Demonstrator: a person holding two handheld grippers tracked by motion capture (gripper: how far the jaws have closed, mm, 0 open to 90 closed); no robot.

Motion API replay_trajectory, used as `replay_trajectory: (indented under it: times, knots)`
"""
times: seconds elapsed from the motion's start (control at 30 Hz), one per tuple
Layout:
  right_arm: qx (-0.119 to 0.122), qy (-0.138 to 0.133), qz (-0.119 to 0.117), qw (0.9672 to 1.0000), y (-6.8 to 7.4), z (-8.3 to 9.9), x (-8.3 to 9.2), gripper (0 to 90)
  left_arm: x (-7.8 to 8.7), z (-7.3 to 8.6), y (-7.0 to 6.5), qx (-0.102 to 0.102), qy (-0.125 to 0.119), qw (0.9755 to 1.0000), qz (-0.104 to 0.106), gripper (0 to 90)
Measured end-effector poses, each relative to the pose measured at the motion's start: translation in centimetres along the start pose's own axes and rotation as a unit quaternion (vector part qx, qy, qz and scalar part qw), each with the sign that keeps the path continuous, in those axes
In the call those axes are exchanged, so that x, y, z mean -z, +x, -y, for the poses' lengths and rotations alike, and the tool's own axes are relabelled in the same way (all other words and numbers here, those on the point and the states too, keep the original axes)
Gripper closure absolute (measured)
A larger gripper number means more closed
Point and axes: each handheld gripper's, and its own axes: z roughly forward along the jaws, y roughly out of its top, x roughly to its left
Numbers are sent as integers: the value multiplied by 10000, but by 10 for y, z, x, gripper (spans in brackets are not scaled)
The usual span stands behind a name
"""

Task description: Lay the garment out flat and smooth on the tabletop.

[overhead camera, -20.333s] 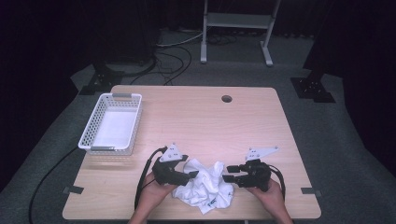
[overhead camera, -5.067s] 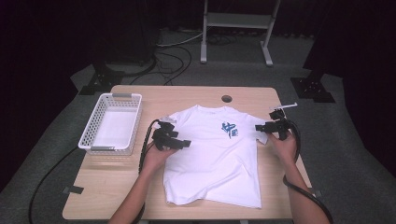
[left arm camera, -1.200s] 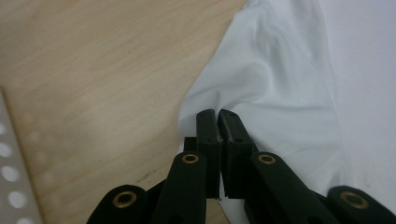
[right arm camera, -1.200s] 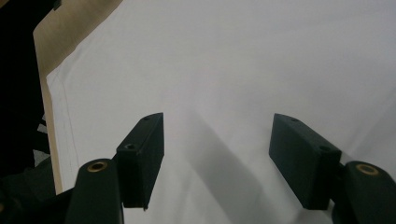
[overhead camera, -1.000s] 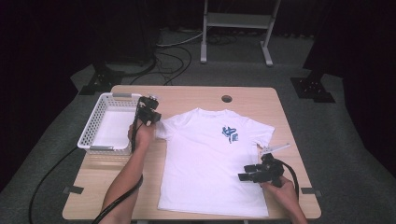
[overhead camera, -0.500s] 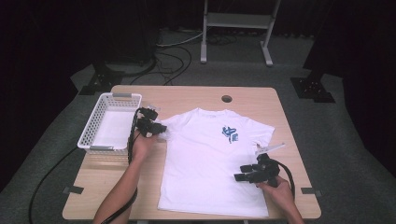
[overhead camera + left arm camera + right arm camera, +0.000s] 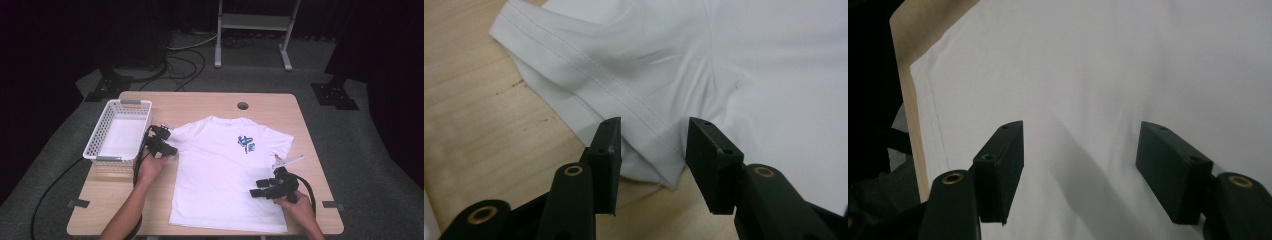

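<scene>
Spreading the T-shirt (image 7: 227, 175) flat on the worktop (image 7: 310, 125), you hover your open left gripper (image 7: 167, 149) at its left sleeve and your open right gripper (image 7: 257, 190) over the near hem, probably to fold.

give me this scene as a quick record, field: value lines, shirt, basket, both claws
t-shirt: white t-shirt spread flat, front up, blue print on the chest
basket: white basket on the table's left side, apart from the shirt
table: light wood table with a round hole near the far edge
left claw: left claw open, jaws on either side of the sleeve hem
right claw: right claw open over the shirt body near the bottom hem
</scene>
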Motion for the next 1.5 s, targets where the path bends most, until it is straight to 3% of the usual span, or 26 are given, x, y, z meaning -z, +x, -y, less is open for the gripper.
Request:
replay_trajectory:
  times: [0.1,0.2,0.23,0.33,0.47,0.57,0.7,0.77,0.83,1.03,1.13,1.33,1.5]
  knots:
    - [122,130,157,9997,-1,-5,2,348,7,1,1,105,-292,9995,111,509]
    - [17,-65,408,9991,-13,-20,10,331,8,-4,-1,152,-557,9981,218,446]
    - [-20,-160,602,9981,-18,-27,13,320,7,-6,-2,167,-643,9972,344,419]
    - [-207,-413,1196,9917,-39,-48,23,298,1,-12,-5,129,-813,9950,564,380]
    - [-573,-684,1809,9794,-71,-69,31,290,-11,-16,-6,117,-753,9953,602,336]
    - [-793,-726,2102,9717,-90,-77,31,291,-19,-15,-2,188,-683,9957,593,323]
    - [-957,-581,2280,9672,-107,-83,24,292,-24,-16,1,185,-716,9961,487,326]
    - [-1020,-475,2295,9668,-114,-83,18,291,-25,-18,2,150,-702,9966,411,330]
    - [-968,-605,2319,9660,-117,-84,15,300,-26,-20,4,119,-694,9969,365,339]
    - [-987,-656,2290,9662,-127,-96,10,309,-29,-25,10,135,-694,9971,275,339]
    - [-1112,-601,2235,9665,-131,-101,10,301,-29,-26,12,203,-731,9964,380,294]
    - [-951,-701,1968,9733,-118,-98,12,265,-18,-18,8,321,-991,9922,687,204]
    - [-960,-828,1729,9768,-103,-92,15,220,-7,-9,3,487,-1215,9862,1011,146]
